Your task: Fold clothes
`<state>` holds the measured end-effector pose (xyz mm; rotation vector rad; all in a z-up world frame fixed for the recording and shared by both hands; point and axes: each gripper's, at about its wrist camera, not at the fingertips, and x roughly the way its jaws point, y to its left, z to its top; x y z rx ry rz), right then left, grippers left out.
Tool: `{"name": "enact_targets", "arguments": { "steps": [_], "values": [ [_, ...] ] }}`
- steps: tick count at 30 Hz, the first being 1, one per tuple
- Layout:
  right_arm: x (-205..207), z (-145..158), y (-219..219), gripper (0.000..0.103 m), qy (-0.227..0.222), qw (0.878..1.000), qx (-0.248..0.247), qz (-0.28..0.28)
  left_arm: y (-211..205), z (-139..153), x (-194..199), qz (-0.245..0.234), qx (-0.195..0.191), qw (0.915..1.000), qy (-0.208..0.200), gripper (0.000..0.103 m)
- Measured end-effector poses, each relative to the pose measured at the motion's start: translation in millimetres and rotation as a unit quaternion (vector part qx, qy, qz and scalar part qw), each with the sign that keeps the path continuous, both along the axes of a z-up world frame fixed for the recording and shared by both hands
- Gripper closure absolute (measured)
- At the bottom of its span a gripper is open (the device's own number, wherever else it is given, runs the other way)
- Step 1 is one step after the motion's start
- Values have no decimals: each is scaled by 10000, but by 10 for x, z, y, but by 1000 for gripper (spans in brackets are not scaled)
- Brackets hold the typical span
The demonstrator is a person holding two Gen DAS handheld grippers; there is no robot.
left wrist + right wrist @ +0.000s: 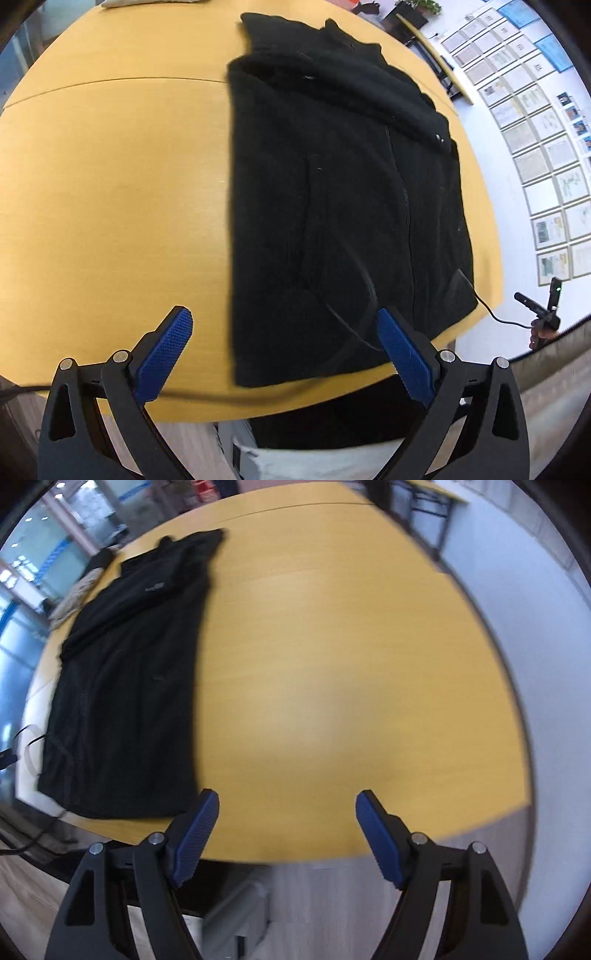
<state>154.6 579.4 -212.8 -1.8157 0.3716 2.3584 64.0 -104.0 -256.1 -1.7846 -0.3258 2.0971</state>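
A black zip-up jacket [332, 184] lies flat on the yellow wooden table [110, 184], folded into a long narrow shape with a sleeve laid across its upper part. My left gripper [284, 321] is open and empty, hovering above the jacket's near hem at the table's front edge. In the right wrist view the jacket [129, 683] lies at the left of the table [332, 683]. My right gripper [286, 805] is open and empty, above bare table just right of the jacket's near corner.
A light cloth bundle [77, 590] lies on the table beyond the jacket. A black cable [495, 314] hangs off the table's right edge. A wall of framed sheets [535, 147] stands to the right. Table legs [432, 513] stand at the back.
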Motion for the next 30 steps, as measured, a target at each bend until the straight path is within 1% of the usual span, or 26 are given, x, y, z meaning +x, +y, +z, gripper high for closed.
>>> {"name": "enact_targets", "arguments": {
  "steps": [1,2,3,4,6,7,8,10,13,14,15,17,19,20,22,23,25,26,27,28,29,30],
  "values": [
    [146,38,152,23,-41,9994,246,-252,-109,-4,1,68,69,10000,-1,2],
    [281,81,293,23,-72,9976,450,-528,-240,-15,3,165,220,9996,-60,2],
    [415,129,426,23,-93,9948,640,-791,-369,-27,4,261,366,9989,-118,2],
    [533,189,521,23,-82,9920,782,-991,-451,-55,4,316,426,9984,-172,2],
    [681,293,596,23,5,9879,979,-1203,-464,-158,-38,169,509,9982,-251,2],
    [692,315,580,23,85,9880,955,-1210,-432,-214,-68,53,568,9980,-262,2],
    [684,324,542,23,182,9891,875,-1169,-341,-270,-111,-65,611,9977,-293,2],
    [546,259,334,23,444,9949,403,-811,-91,-476,-221,-257,759,9960,-382,2],
    [145,-57,-146,23,577,9977,-339,-69,216,-794,-292,-386,877,9936,-596,2],
    [22,-194,-296,23,589,9965,-574,173,275,-867,-279,-429,884,9930,-651,3],
    [-80,-333,-417,24,588,9946,-775,373,312,-869,-241,-463,947,9932,-499,1],
    [-272,-590,-639,27,611,9895,-1118,676,355,-862,-179,-485,976,9935,-321,0],
    [-455,-797,-721,33,612,9834,-1411,967,380,-895,-135,-345,1080,9924,-474,1],
    [-478,-867,-685,35,586,9806,-1524,1083,394,-911,-113,-279,1132,9917,-550,1],
    [-540,-952,-671,44,581,9757,-1699,1257,453,-932,-46,-253,1209,9900,-678,1],
    [-575,-979,-681,46,592,9734,-1771,1327,483,-928,-13,-251,1179,9906,-643,1],
    [-647,-1033,-700,53,612,9686,-1914,1467,521,-915,29,-202,1126,9918,-574,1],
    [-683,-1060,-710,54,623,9660,-1986,1536,517,-918,27,-122,1137,9917,-593,1],
    [-718,-1087,-720,56,633,9633,-2057,1605,502,-920,19,-26,1138,9914,-640,4],
    [-751,-1107,-731,58,623,9603,-2140,1677,487,-922,10,63,1135,9911,-689,17],
    [-769,-1108,-764,62,552,9564,-2249,1779,465,-949,-12,59,1090,9910,-776,37],
    [-771,-1111,-842,69,461,9516,-2338,1940,423,-1002,-27,145,1107,9888,-986,88]
  ]
}}
